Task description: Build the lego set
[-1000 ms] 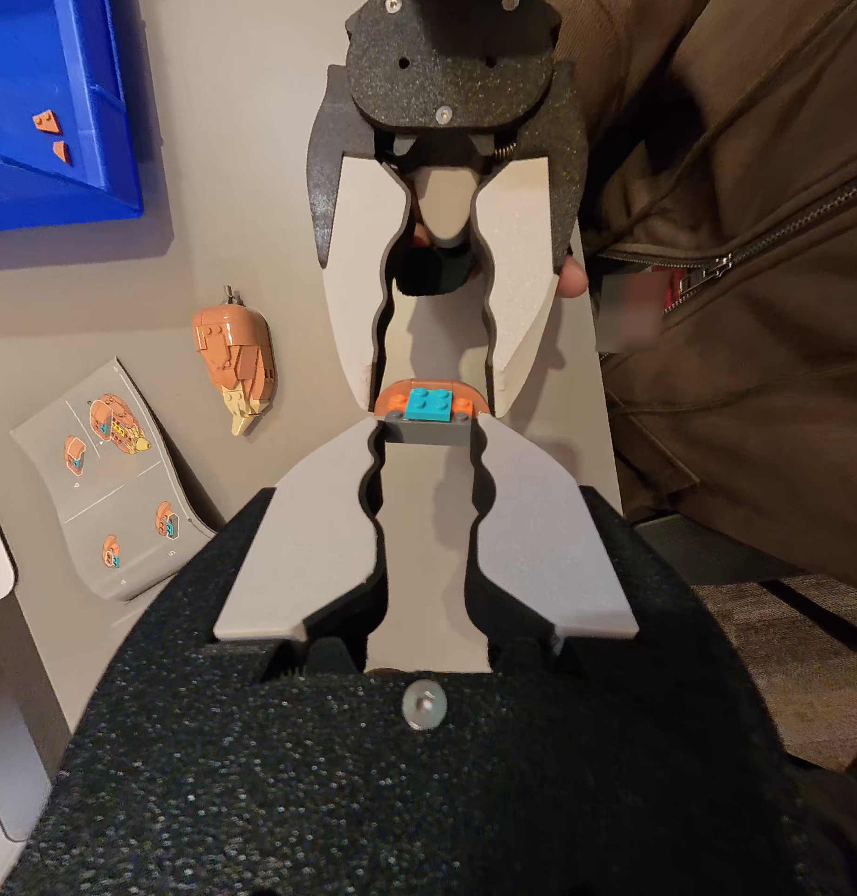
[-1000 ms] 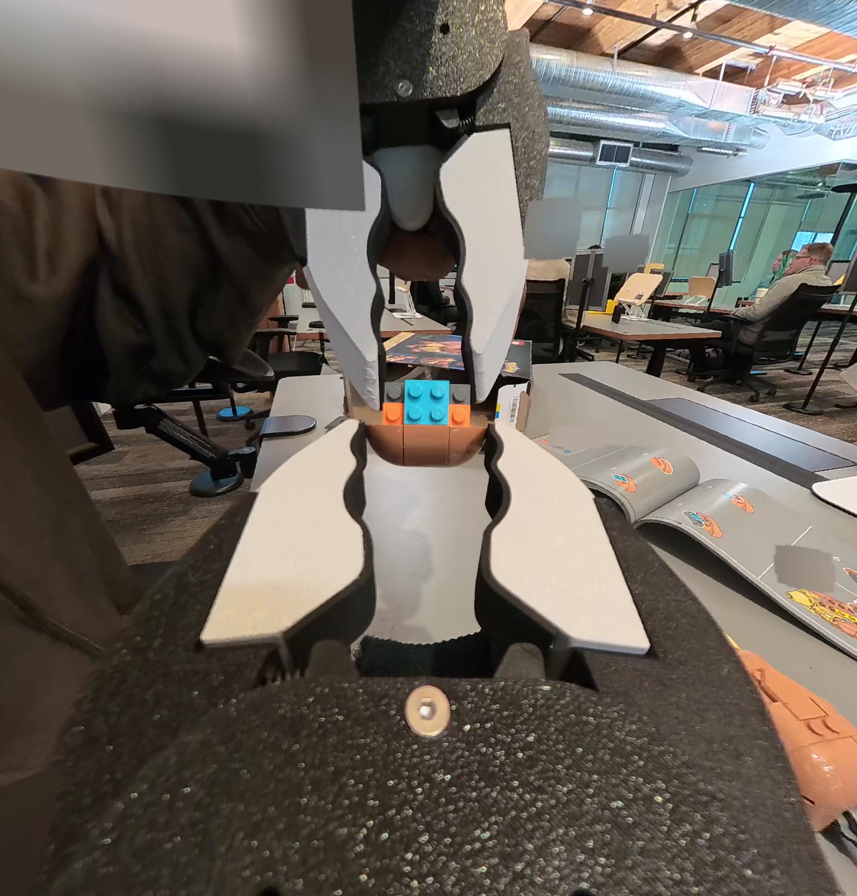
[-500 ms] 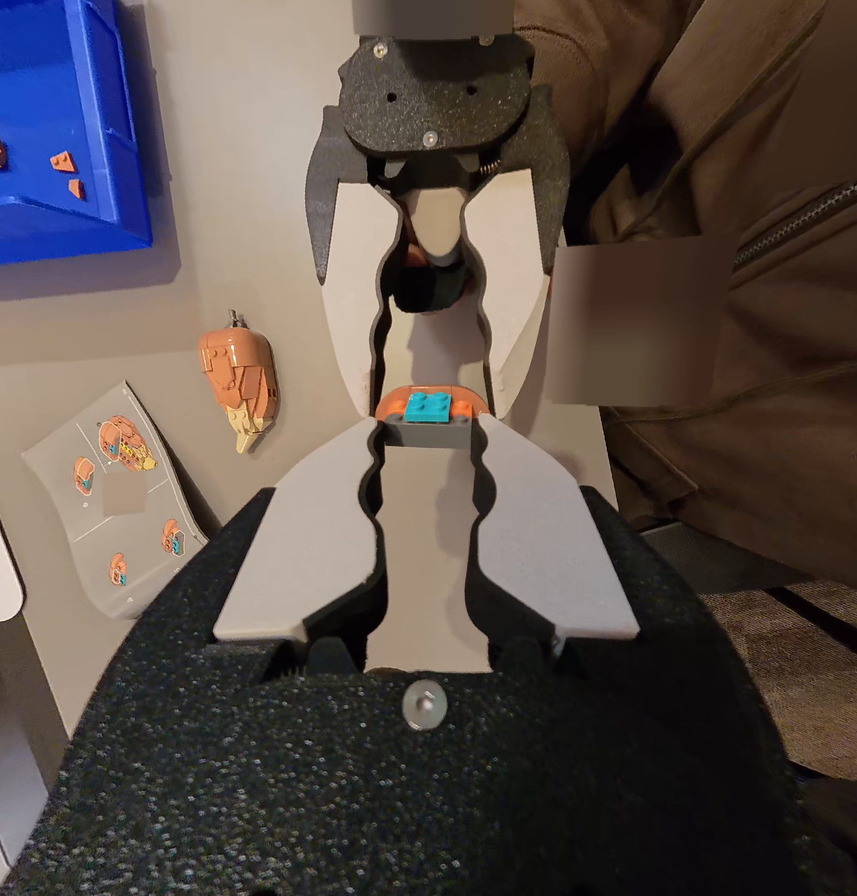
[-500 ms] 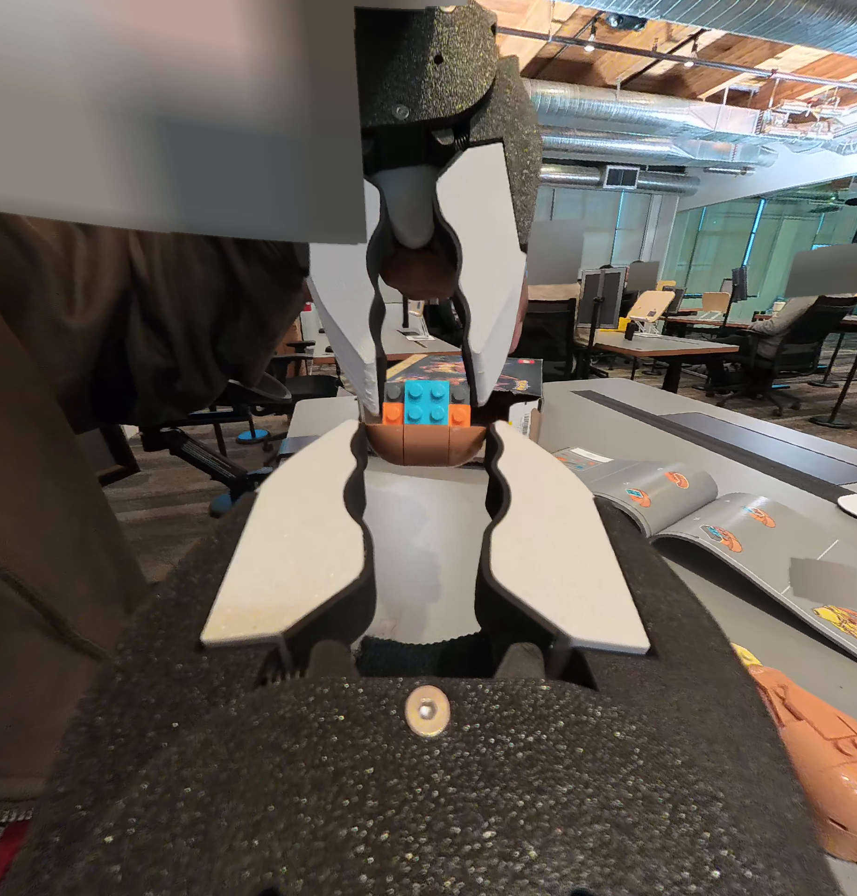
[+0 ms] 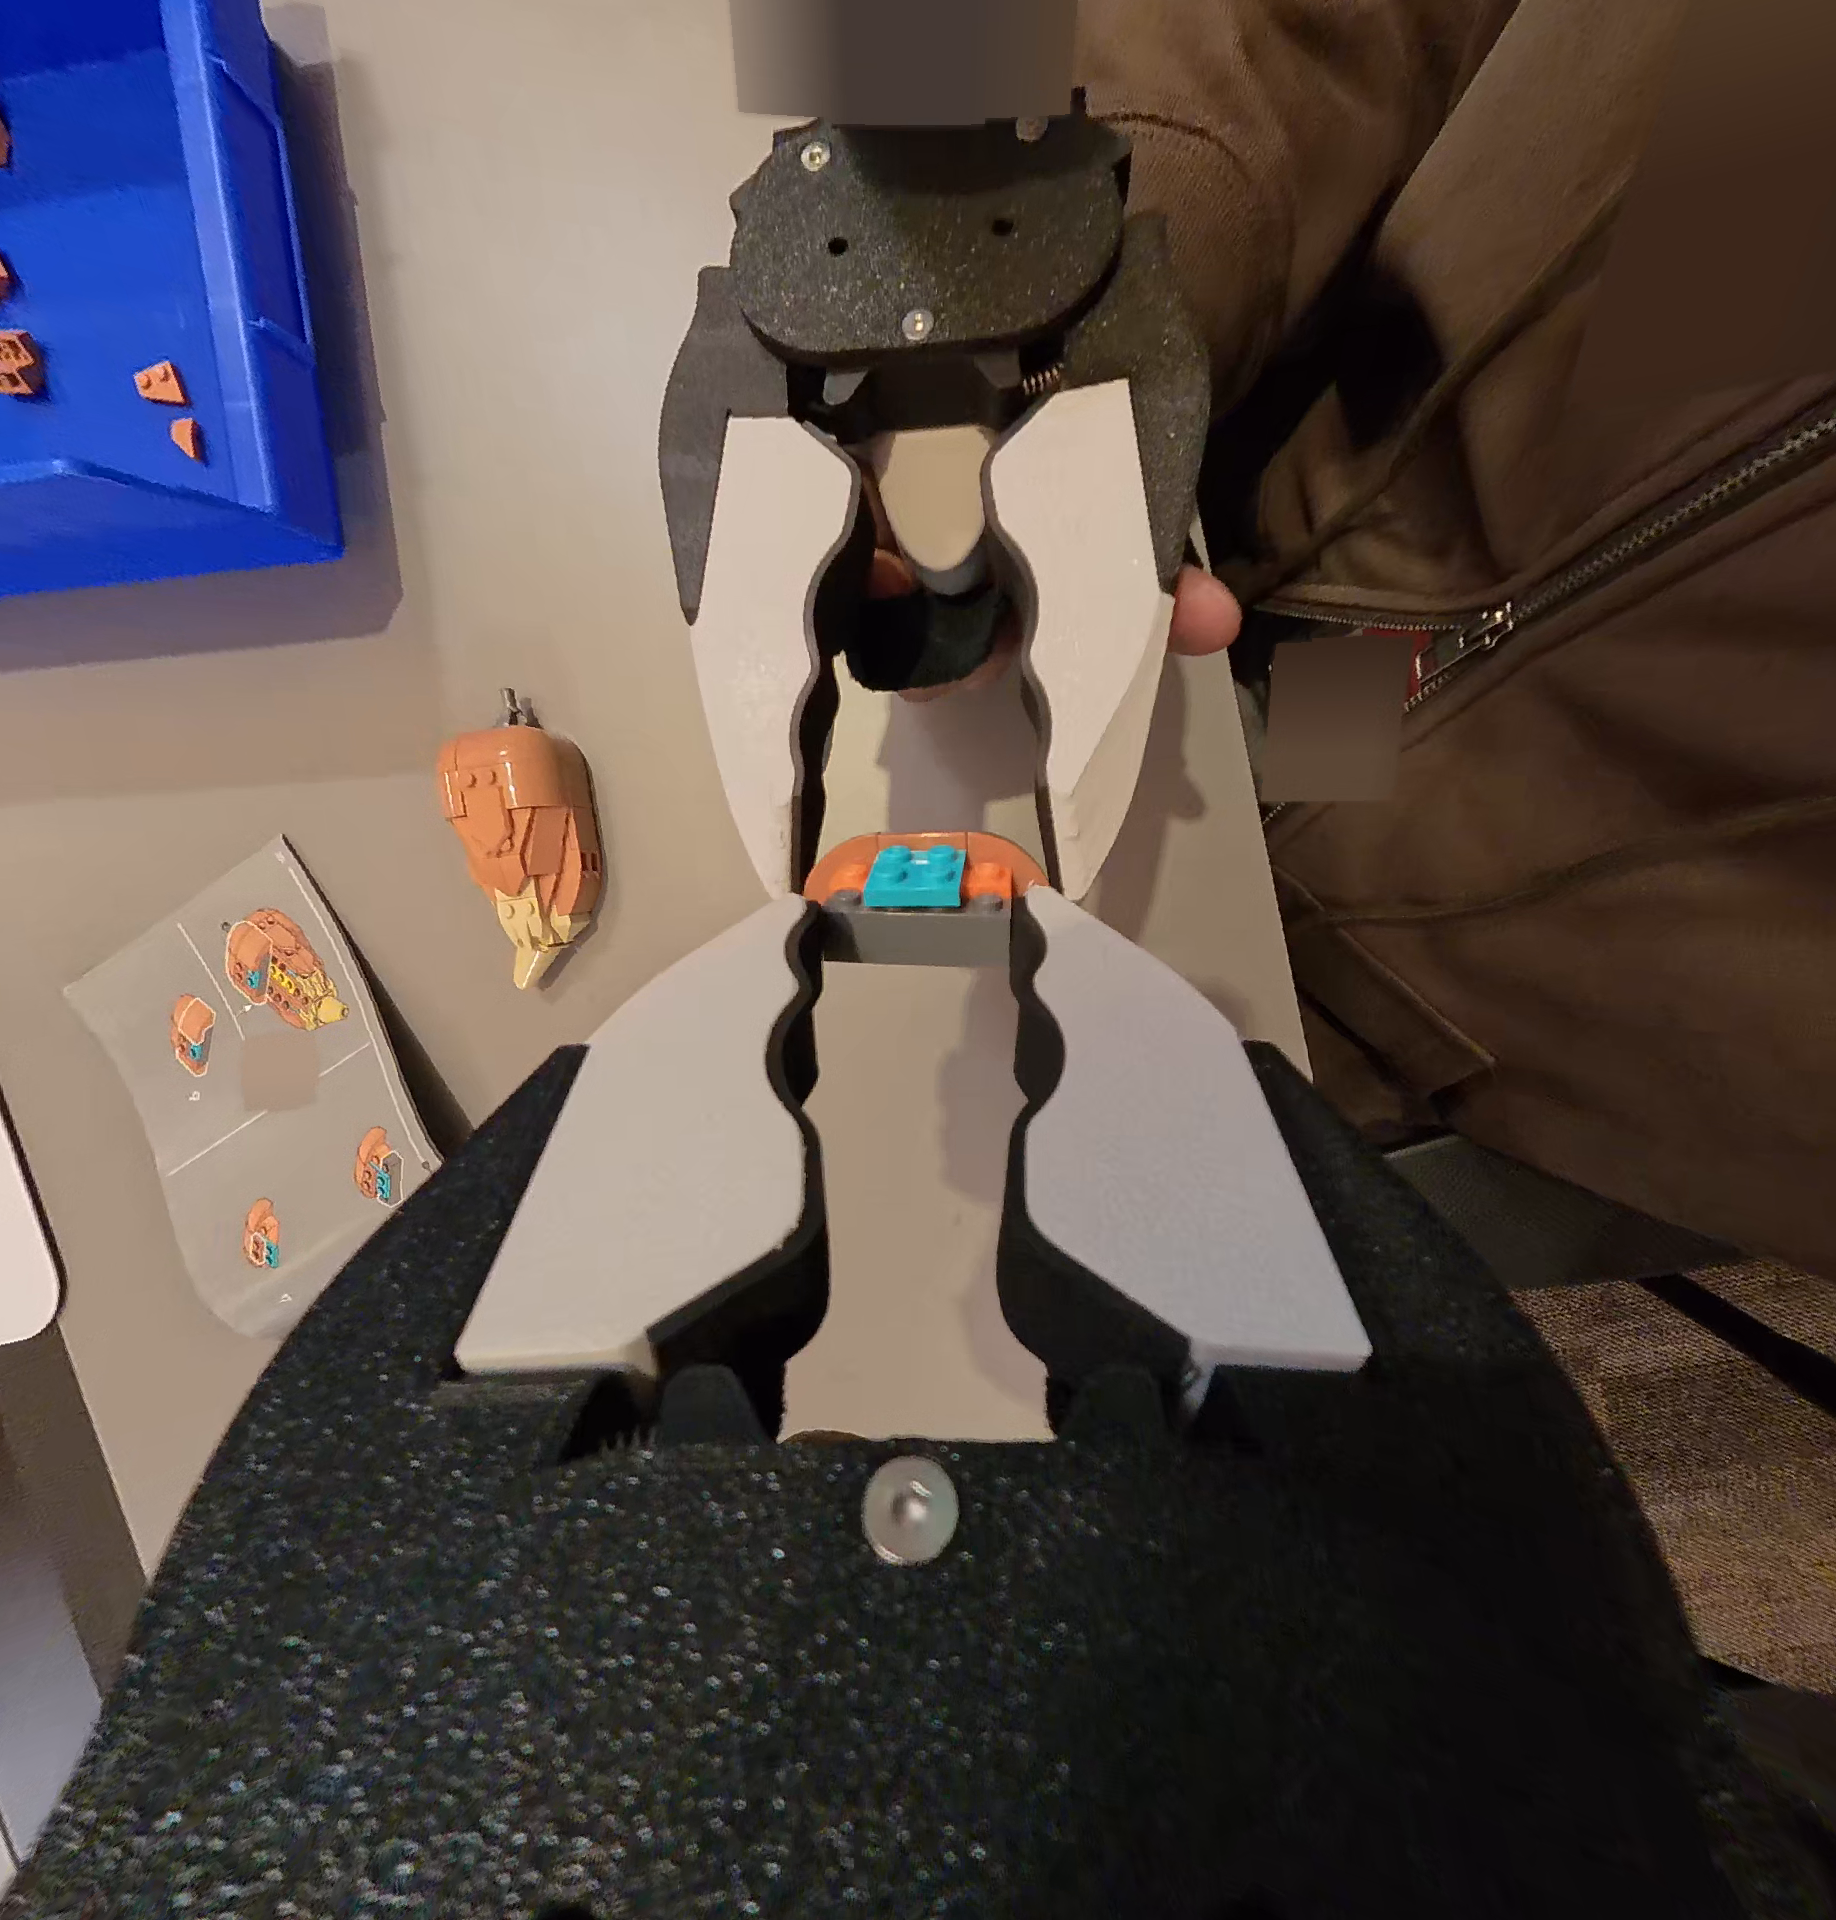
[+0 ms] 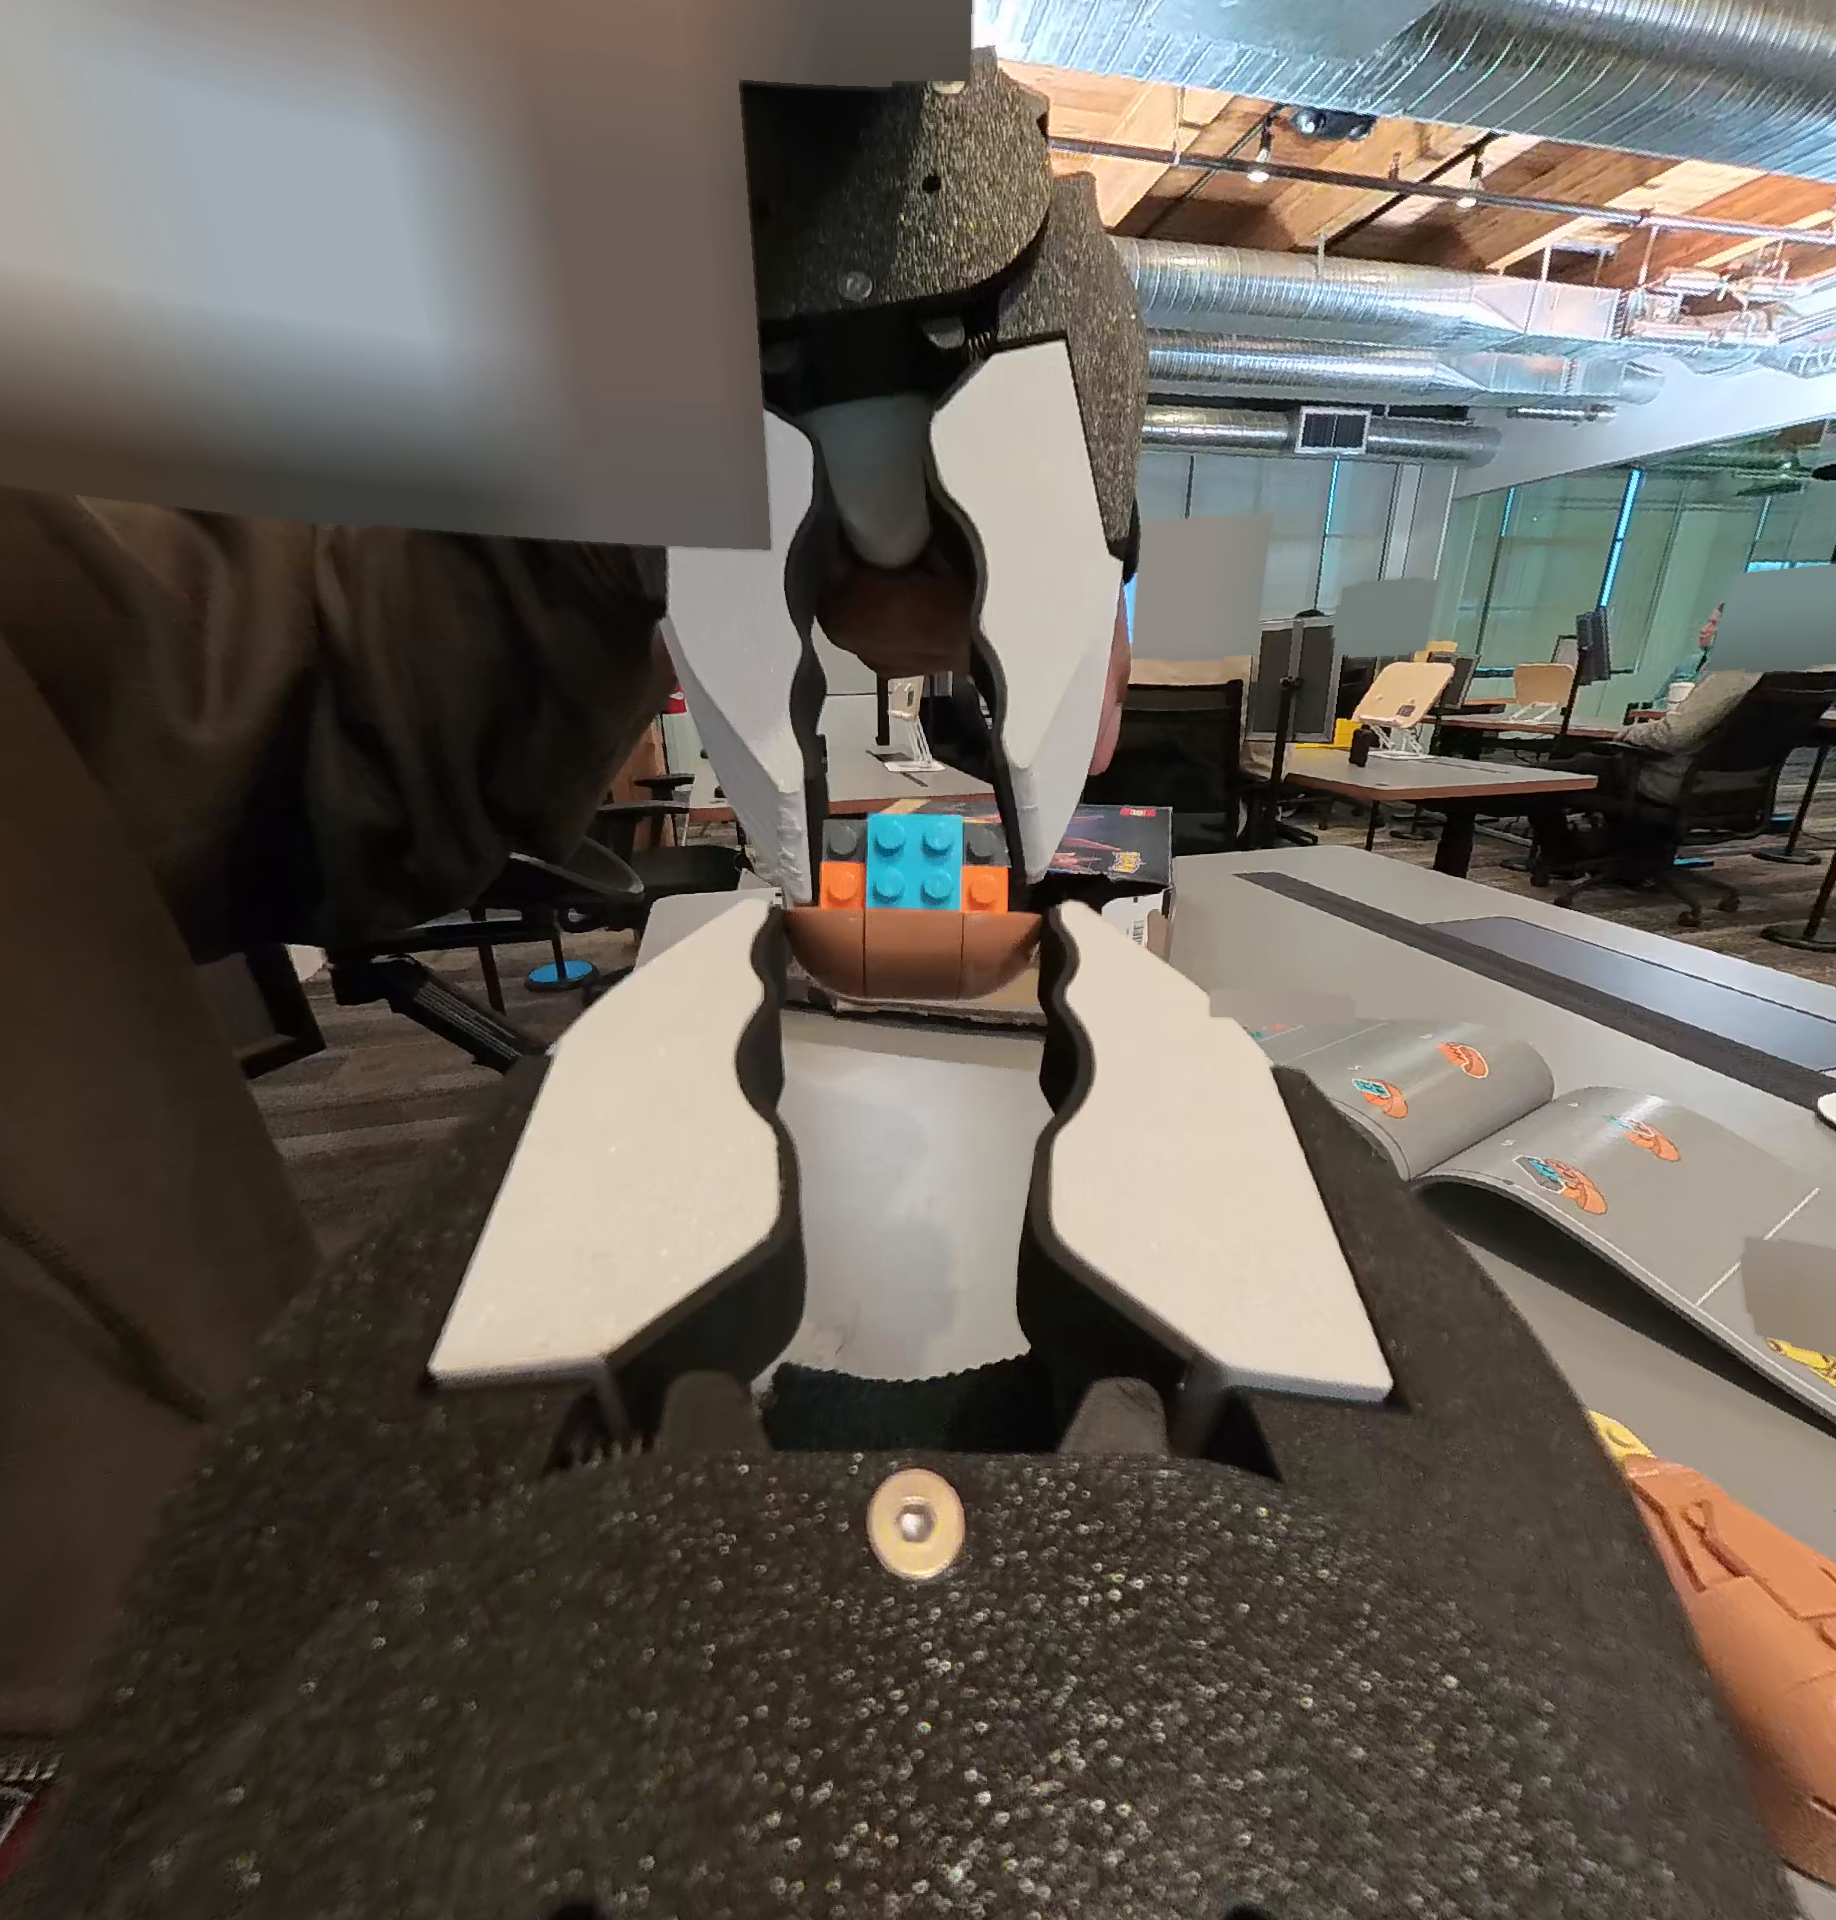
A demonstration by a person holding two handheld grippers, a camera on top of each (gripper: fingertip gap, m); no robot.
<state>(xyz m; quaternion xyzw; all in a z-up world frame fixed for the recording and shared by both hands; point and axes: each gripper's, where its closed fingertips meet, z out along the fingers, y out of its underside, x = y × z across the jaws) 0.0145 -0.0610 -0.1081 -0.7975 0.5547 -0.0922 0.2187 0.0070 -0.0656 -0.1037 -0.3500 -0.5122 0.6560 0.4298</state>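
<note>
Teal plate: sits on top of the sub-build (image 5: pixel 919 894), held in the air over the table (image 5: pixel 540 416), pinched from both ends.
Left view, left gripper (image 5: pixel 914 920): pinching the sub-build's grey end.
Left view, right gripper (image 5: pixel 919 857): facing it, clamped on the orange end.
Left view, change: pair has drifted slightly nearer the person's jacket (image 5: pixel 1516 623); bin (image 5: pixel 228 260) shows more loose pieces.
Left view, aside: finished chunk (image 5: pixel 519 821) and booklet (image 5: pixel 259 1081) lie on the table.
Right view, right gripper (image 6: pixel 914 920): closed on the brown curved base of the sub-build (image 6: pixel 914 894).
Right view, left gripper (image 6: pixel 914 852): gripping the studded top end.
Right view, change: hold unchanged, the pair tilted up.
Meaning: probably pressing bricks home; no new piece picked yet.
</note>
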